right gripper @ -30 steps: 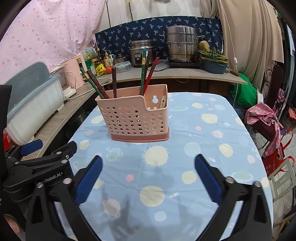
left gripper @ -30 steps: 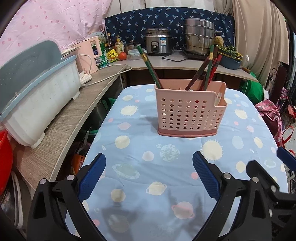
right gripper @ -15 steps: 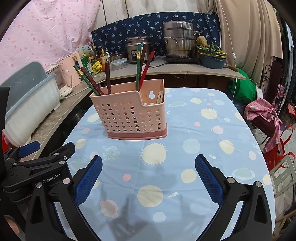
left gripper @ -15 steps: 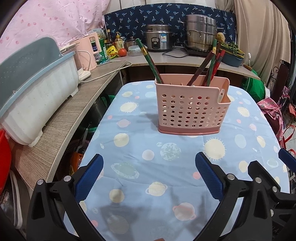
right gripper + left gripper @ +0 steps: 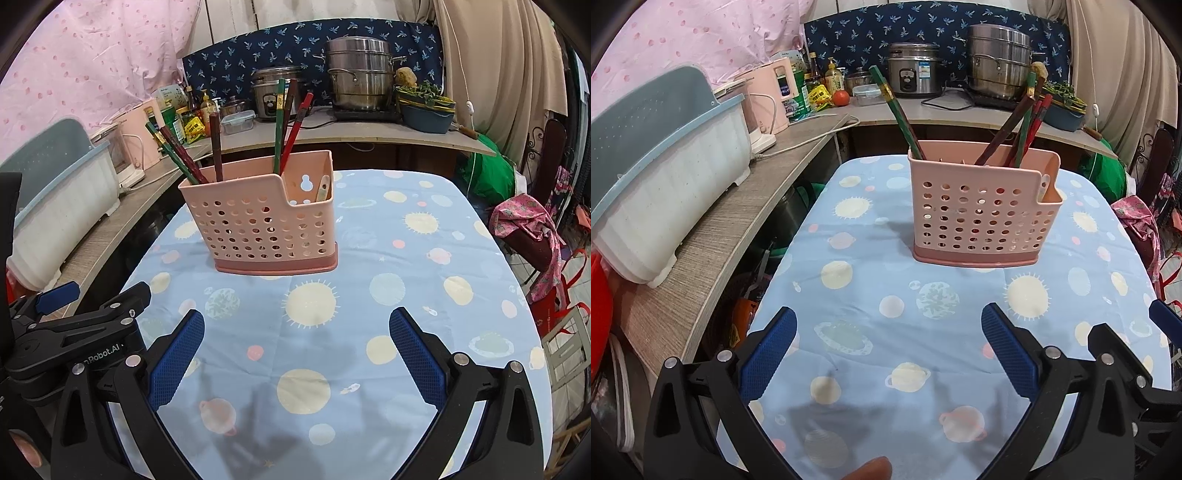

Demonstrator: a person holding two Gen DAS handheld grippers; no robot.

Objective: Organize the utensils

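— Changed since a second ago? Basket nearer in both views, chopsticks taller in frame. Nothing else moved.

— Claws? Left claw spread wide, empty. Right claw also apart, empty, low above cloth.

— Utensils? All upright in basket, mid-table; a spoon in its side pocket. None loose on cloth.

— Meaning? Probably sorting finished, or approach for regrouping chopsticks.

Both wrist views low over table, facing shared pink caddy.
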